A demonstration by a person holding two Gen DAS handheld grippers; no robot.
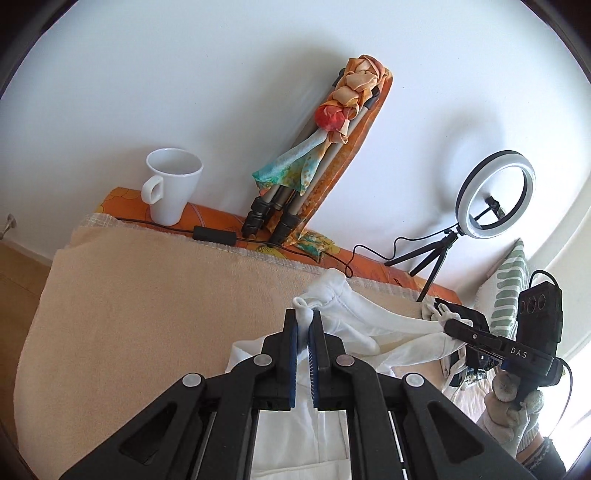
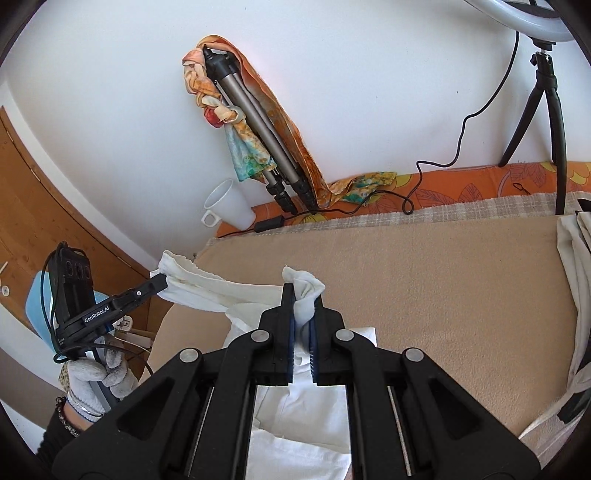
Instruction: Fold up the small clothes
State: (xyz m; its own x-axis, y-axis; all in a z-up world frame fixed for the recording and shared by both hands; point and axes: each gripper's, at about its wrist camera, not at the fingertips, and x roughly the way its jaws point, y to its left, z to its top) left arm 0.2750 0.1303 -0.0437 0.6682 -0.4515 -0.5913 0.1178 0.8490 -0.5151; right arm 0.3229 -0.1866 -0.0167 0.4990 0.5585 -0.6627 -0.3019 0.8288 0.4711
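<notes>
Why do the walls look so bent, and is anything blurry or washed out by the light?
Left wrist view: the fisheye lens bows the wall and the beige blanket; the lit ring light stays sharp; daylight washes out the lower right edge. Right wrist view: the same bulge and dark corners; the white garment is crisp; the ring light is cut off at the top.

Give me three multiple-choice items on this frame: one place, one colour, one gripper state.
1. Where does the mug stand?
A. on the orange patterned strip by the wall
B. on the floor
C. on the white garment

2. What colour is the garment held between the grippers?
A. blue
B. white
C. orange

3. How is the left gripper?
A. wide open
B. shut on nothing
C. shut on the garment

Answers: 1 A, its base sits on the orange strip; 2 B, the cloth is white; 3 C, cloth is pinched between its pads, as at the right gripper.
</notes>
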